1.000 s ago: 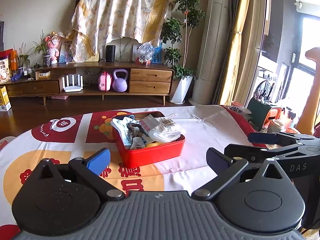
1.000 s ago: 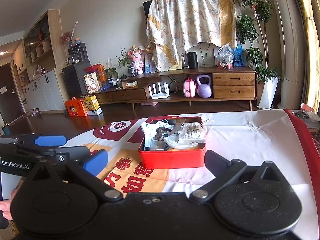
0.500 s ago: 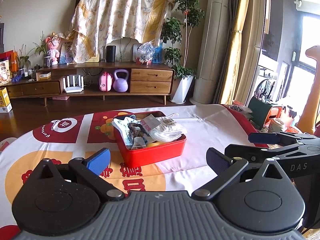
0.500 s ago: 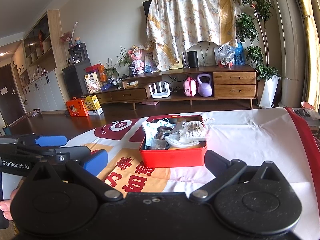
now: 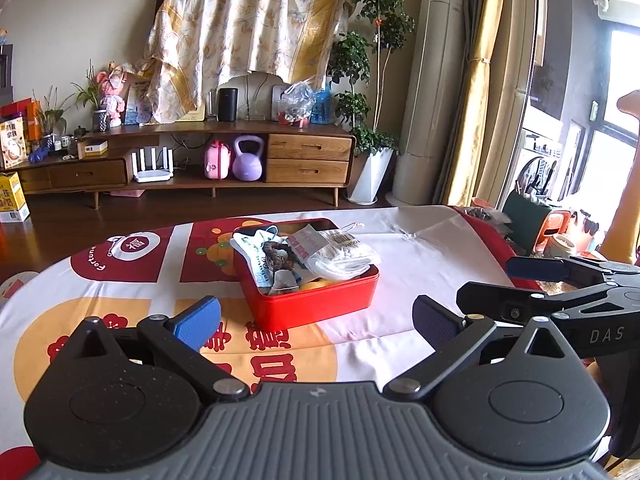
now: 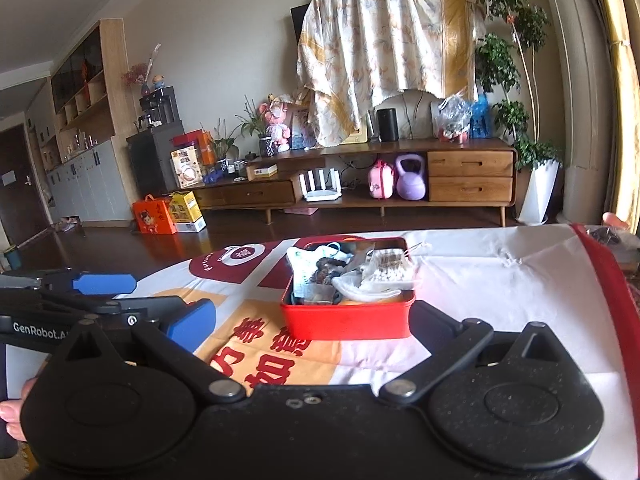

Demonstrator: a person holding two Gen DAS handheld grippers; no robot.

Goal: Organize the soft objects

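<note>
A shallow red rectangular tin (image 5: 308, 294) sits at the centre of both wrist views on the printed red, yellow and white tablecloth (image 5: 420, 264). It is heaped with soft goods: a pale blue-and-white fabric piece (image 5: 256, 254) at its left, a clear plastic packet of white material (image 5: 340, 258) at its right, darker bits between. The load stands just above the rim, so it probably serves as the collecting box and the sorting looks far along.

The left gripper (image 5: 316, 318) fills the lower frame of its own view, blue pads spread wide, gripping nothing, aimed at the tin's near wall. The right gripper (image 6: 312, 320) likewise stands wide apart and empty; the tin lies between its fingers but beyond them.

Bare cloth surrounds the tin on every side, widest toward the right of frame. The table's far edge runs behind it; the right gripper also shows at centre right of the left view, close alongside, so the two could crowd each other.
</note>
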